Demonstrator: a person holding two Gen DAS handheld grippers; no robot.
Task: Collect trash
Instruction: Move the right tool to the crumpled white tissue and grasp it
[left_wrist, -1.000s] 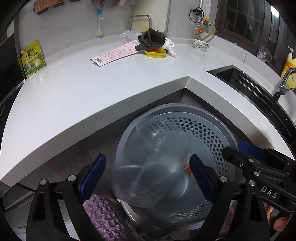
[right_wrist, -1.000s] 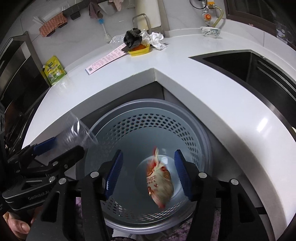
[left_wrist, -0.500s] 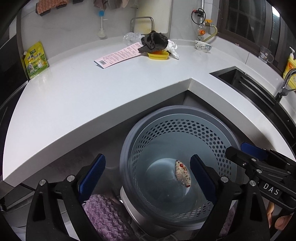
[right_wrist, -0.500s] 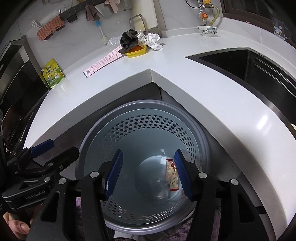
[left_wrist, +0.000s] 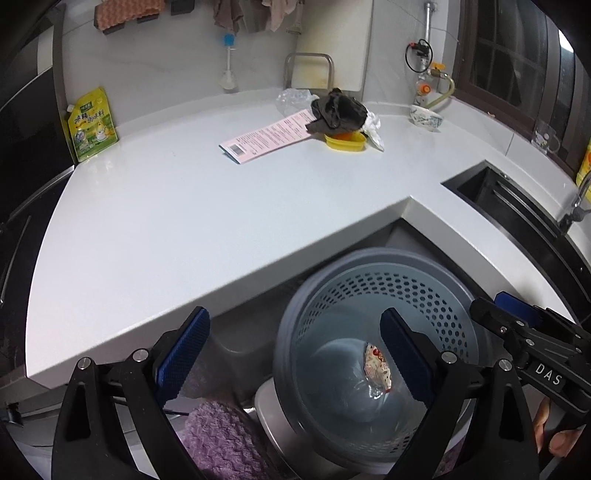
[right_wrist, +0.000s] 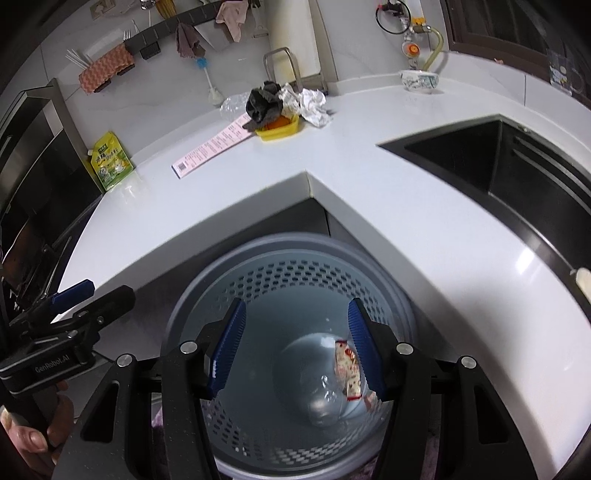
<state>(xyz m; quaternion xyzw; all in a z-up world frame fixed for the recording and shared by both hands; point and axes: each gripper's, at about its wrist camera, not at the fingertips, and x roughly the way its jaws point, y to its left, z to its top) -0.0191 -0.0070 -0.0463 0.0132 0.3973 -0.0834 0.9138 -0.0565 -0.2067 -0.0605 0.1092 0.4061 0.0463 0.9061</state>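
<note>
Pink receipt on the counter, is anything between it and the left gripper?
Nothing visible: bare countertop lies between the open left gripper and the pink receipt; only a dark cloth overlaps its far end.

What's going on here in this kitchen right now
A person is clearing trash with two tools. The left hand-held gripper and right hand-held gripper both hang open and empty over a grey perforated bin below the white counter. A snack wrapper lies in the bin. On the counter, a pink slip, crumpled paper and a yellow tray under a dark rag remain.
</note>
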